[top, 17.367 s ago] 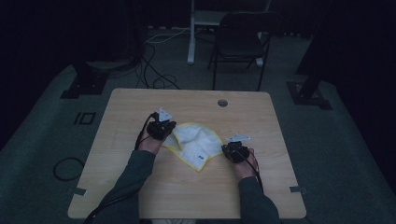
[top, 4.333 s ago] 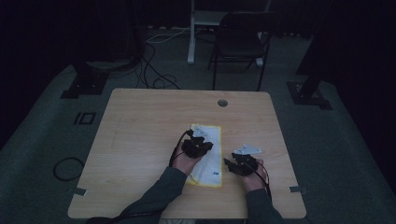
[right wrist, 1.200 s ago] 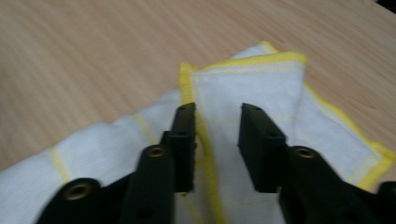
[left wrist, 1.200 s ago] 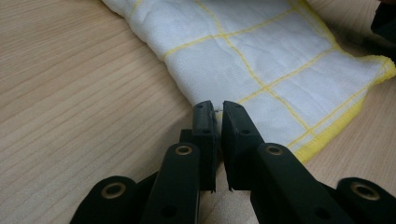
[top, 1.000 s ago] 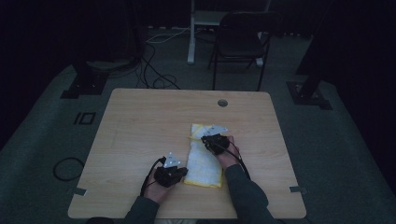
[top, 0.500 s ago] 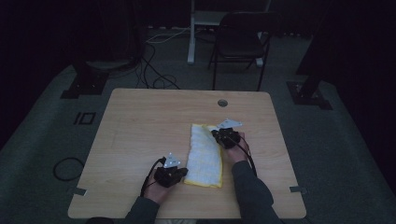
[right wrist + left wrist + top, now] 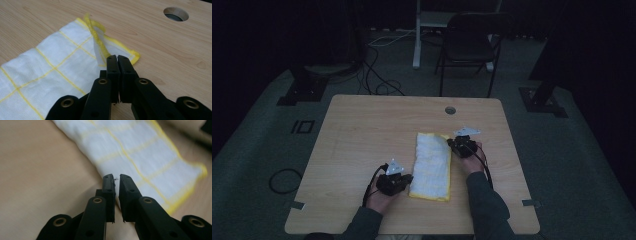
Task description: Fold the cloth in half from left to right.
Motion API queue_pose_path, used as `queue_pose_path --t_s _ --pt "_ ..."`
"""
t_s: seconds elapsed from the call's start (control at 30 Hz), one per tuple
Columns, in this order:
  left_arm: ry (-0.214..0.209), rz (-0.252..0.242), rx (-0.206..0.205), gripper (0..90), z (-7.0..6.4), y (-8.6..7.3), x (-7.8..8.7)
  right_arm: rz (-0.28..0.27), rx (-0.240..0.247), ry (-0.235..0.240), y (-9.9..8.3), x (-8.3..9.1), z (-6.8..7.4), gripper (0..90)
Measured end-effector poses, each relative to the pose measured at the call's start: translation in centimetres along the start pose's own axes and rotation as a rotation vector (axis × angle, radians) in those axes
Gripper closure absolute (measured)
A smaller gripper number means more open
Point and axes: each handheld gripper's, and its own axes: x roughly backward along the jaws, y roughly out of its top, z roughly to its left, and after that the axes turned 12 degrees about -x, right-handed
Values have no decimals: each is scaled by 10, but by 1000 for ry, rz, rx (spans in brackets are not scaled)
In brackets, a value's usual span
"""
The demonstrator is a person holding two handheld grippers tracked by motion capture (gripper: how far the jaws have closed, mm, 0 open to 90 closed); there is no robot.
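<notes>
White cloth (image 7: 431, 166) with yellow grid lines and yellow hem, folded into a long narrow strip, lying flat near the middle of the tabletop (image 7: 362, 135), its long axis running away from the person.

Light wood tabletop; round cable hole (image 7: 450, 110) beyond the far end of the cloth, toward the far edge.

Left hand-held gripper (image 7: 115, 178): at the near left edge of the cloth, jaws nearly together with a thin slit between them, a wisp of white fibre at the tips. Whether cloth is caught there cannot be told from the left gripper view. In the high view it sits just beside the near left corner of the cloth.

Right hand-held gripper (image 7: 117, 58): at the far right corner of the cloth, jaws pressed together, pinching a fold of the hem that stands up in a small yellow loop above the rest of the cloth.

Dark folding chair (image 7: 469, 47) and floor cables (image 7: 379, 82): beyond the far end of the cloth, off the tabletop.
</notes>
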Motion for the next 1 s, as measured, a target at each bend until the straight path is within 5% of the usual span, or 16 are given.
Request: queue_pose_path --t_s 0.1,0.4,0.7,0.8,1.0 --pt "20 -13 2 805 8 10 -1 4 -3 -2 -1 -1 -1 884" --pt "132 17 3 691 47 62 -49 9 -31 2 -4 -4 -4 883" --pt "172 81 -5 660 61 68 -89 5 -36 8 -3 -4 -5 882" --pt "188 100 4 688 63 68 -94 4 -38 9 -2 -4 -6 881" --pt "155 77 25 870 66 70 -91 2 -35 10 -1 -4 -4 881"
